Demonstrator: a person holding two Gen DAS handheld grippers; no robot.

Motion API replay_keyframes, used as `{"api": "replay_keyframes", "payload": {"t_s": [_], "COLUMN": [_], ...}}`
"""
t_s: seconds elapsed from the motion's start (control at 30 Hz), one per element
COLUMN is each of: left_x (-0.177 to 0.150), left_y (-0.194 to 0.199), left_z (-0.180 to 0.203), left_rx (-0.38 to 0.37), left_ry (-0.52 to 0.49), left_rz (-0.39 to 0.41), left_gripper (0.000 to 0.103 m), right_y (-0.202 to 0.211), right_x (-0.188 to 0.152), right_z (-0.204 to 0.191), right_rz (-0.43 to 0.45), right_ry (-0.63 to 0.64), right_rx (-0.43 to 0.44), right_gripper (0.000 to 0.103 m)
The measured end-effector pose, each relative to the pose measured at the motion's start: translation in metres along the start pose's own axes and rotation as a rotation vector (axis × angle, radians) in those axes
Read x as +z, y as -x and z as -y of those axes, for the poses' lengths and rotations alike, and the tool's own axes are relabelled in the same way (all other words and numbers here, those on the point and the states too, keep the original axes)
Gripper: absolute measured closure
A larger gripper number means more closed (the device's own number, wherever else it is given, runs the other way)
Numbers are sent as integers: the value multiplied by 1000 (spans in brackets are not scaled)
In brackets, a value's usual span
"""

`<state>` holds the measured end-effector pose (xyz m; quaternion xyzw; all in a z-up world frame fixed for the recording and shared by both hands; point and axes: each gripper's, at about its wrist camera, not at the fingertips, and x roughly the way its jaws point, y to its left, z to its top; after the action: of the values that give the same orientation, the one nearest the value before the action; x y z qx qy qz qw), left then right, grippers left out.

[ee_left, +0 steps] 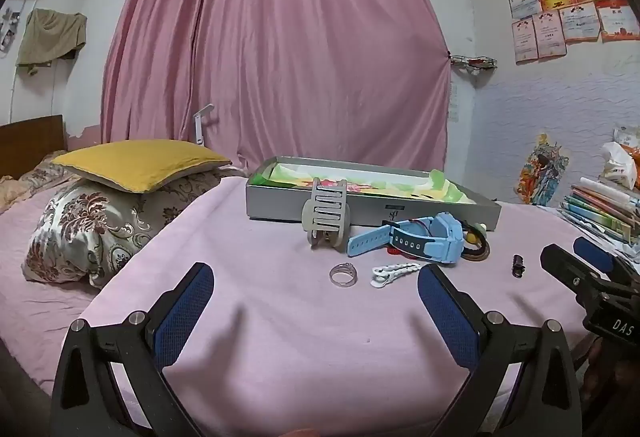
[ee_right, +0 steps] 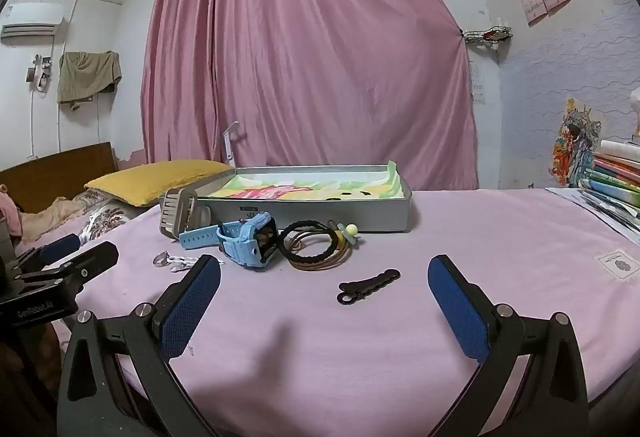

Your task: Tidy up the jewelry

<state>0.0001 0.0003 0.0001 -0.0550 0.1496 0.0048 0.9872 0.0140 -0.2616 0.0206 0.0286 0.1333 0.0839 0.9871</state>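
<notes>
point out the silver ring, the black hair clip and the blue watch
silver ring (ee_left: 343, 274): left wrist view, on the ring's band.
black hair clip (ee_right: 368, 286): right wrist view, on the middle of its wavy bar.
blue watch (ee_right: 250, 243): right wrist view, on the side of its case.

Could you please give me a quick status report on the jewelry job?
Both grippers open, empty. Ring, clips, watch loose on bed; tin empty. Nothing blocking.
</notes>
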Motion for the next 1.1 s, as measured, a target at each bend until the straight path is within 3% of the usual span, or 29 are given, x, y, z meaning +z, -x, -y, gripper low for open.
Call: {"api": "replay_keyframes", "payload": {"t_s": [1.1], "left_x": [-2], "left_y": [0], "left_z": [0], "left_rx": [-2], "left_ry": [4], "left_rz": [-8], "left_gripper": [1], "right_y": [0], "right_x": [-1], "right_z": [0], "right_rz": [-7], "right_ry": [-2], "right_rx": [-8], "right_gripper": [1]}}
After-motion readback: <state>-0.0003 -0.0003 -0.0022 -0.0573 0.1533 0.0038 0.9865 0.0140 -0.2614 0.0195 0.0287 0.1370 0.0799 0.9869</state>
